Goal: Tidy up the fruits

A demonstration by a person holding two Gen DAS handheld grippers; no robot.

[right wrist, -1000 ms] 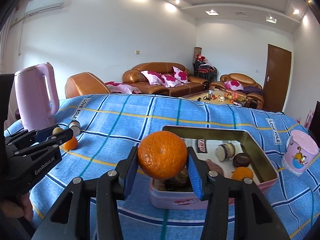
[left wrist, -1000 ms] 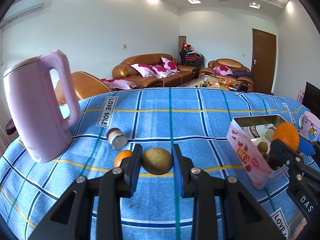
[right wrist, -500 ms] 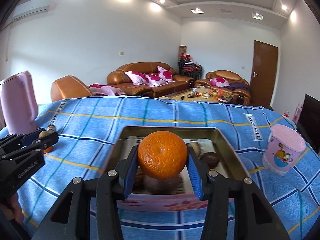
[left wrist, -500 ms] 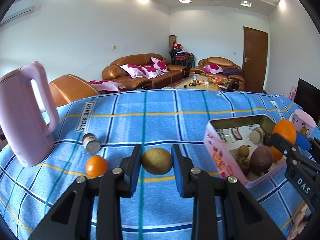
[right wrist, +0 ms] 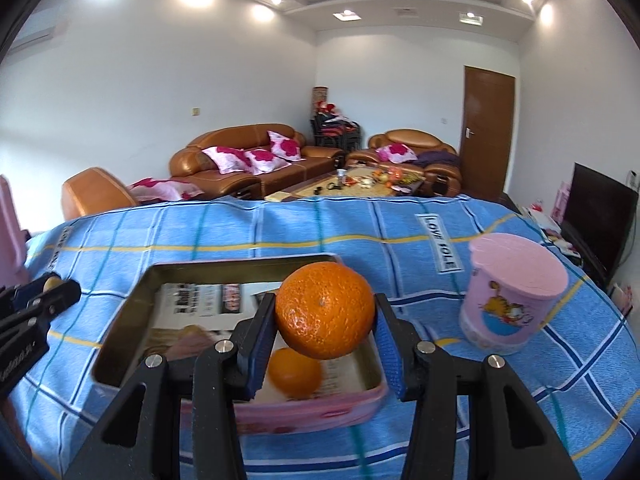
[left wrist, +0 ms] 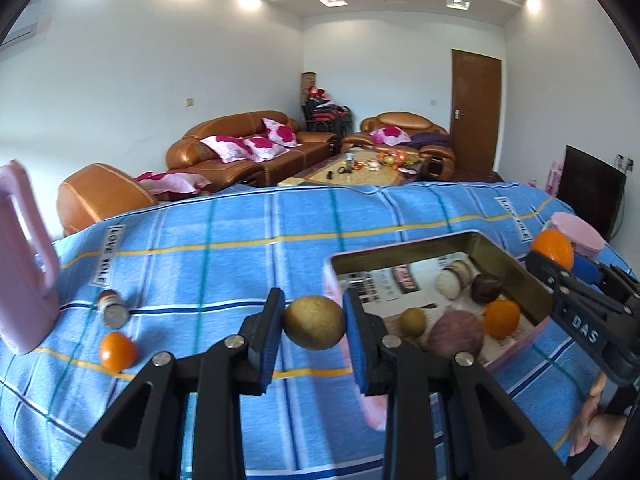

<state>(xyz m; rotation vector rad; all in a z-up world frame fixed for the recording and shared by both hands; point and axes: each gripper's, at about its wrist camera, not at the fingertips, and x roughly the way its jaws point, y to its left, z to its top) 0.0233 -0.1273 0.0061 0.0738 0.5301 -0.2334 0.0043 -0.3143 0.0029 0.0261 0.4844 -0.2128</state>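
Two fruits, dimpled orange (right wrist: 325, 310), smooth yellow-brown fruit (left wrist: 314, 322)

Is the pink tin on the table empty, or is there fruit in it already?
Not empty: the pink tin already holds several fruits, including a small orange.

four oranges: one (right wrist: 325, 310) gripped, one (left wrist: 501, 318) in the tin (left wrist: 516, 276), one (left wrist: 117, 351) near the table's left edge, one (left wrist: 553, 249) gripped. two kiwis (left wrist: 314, 323) (left wrist: 413, 321). one jar (left wrist: 113, 309), one kettle (left wrist: 20, 264), one pink cup (right wrist: 514, 294), two grippers (left wrist: 314, 326) (right wrist: 325, 342).
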